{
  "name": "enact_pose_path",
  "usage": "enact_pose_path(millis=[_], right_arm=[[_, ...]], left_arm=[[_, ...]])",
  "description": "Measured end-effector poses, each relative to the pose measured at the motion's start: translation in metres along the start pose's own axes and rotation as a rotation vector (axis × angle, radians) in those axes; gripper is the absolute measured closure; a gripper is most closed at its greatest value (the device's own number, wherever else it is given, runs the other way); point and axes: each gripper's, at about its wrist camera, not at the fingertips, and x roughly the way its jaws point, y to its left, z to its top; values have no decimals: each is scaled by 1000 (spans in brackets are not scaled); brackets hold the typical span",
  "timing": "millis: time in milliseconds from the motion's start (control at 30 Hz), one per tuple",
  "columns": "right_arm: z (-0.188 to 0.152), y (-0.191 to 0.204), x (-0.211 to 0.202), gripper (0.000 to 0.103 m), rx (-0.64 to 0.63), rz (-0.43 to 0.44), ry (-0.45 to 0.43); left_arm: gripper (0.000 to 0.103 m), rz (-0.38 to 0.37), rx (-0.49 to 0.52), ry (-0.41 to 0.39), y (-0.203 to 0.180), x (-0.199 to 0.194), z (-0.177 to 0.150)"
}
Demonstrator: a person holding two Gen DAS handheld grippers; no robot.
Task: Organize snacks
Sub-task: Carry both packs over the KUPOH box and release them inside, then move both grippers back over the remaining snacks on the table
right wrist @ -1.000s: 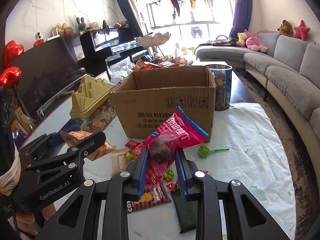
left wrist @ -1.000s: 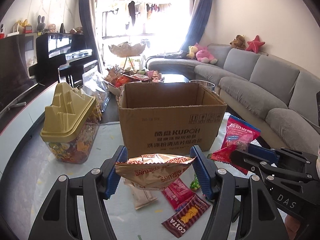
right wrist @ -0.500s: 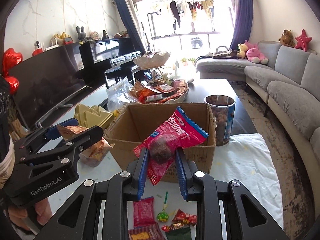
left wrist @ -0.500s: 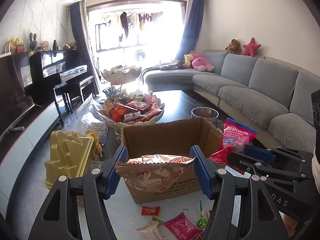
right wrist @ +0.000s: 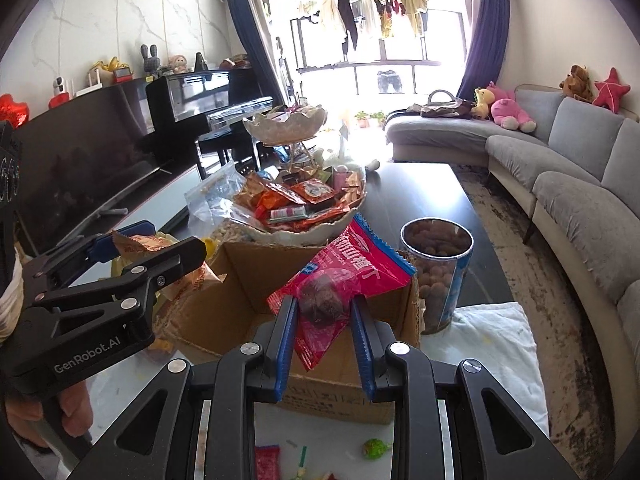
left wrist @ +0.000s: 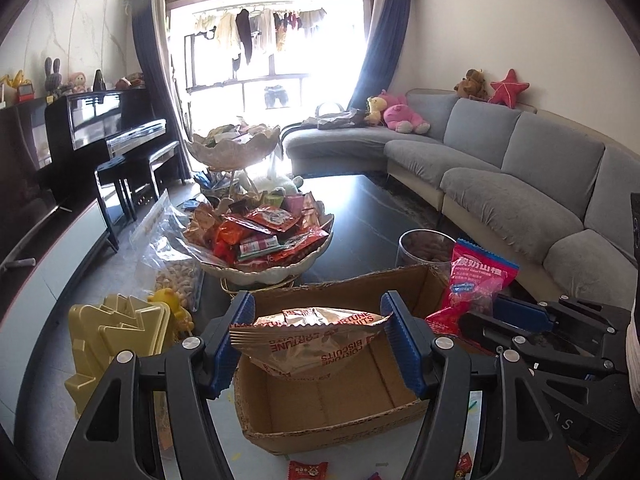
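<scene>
My left gripper (left wrist: 318, 334) is shut on a gold biscuit bag (left wrist: 308, 340) with red lettering, held over the open cardboard box (left wrist: 328, 400). My right gripper (right wrist: 324, 334) is shut on a pink-red snack bag (right wrist: 340, 280) with a blue serrated edge, above the same box (right wrist: 240, 280). In the left wrist view the pink bag (left wrist: 476, 280) shows at the right in the other gripper. In the right wrist view the left gripper (right wrist: 120, 248) and its biscuit bag (right wrist: 136, 242) show at the left. The box looks empty inside.
Behind the box stands a two-tier white dish (left wrist: 272, 272) piled with snack packets, a clear tub of nuts (right wrist: 436, 268) and a bag of peanuts (left wrist: 176, 276). A yellow-lidded jar (left wrist: 116, 340) sits left. Loose candies (right wrist: 374, 448) lie on the table; a grey sofa (left wrist: 520, 184) runs right.
Both grippers have risen and moved forward with their bags, from in front of the box's side to above its open top. The loose snacks on the table have dropped below view.
</scene>
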Motion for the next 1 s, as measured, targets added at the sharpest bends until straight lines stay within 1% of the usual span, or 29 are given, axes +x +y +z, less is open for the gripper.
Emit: enact_pose_path(millis=[67,100,167,233,267,300,367,433,467,567,667,733,867,1000], right_arm=[[3,-2,8,75,-2,-4,9],[4,-1,10,74,-4,-5,13],[6,-2,16,73,-5,-9,19],[5,-3,18,59,4,-25,25],[4,-4,17,49,6,-35,16],[4,-4,17,47,4,-47,9],[0,-3,13,47,-3,-55,2],[-3,-2,7,42,-2,-55,-5],[-6,-2,4,38,-7,-54,-12],[-13,2,-8,36,-27,-65,-25],[-21,6,-22,30,-42,-81,-35],[-26,8,-32,30,-56,-89,-44],[-38,12,-53,28,-72,-128,-62],[-53,15,-74,28,-69,-128,-69]], left_arm=[[35,9,-13,15,2,9,3],[25,12,-16,24,4,13,4],[13,31,-33,29,7,15,4],[11,49,-36,20,10,13,2],[7,57,-38,19,11,11,0],[4,57,-41,19,12,8,-2],[3,55,-45,25,12,3,-8],[2,51,-41,31,9,-3,-15],[2,52,-38,31,8,-7,-18],[1,47,-39,25,6,-21,-28],[0,48,-39,18,3,-36,-37],[0,48,-42,11,2,-46,-42],[0,75,-32,-7,-3,-68,-55],[0,70,-14,-11,-10,-86,-71]])
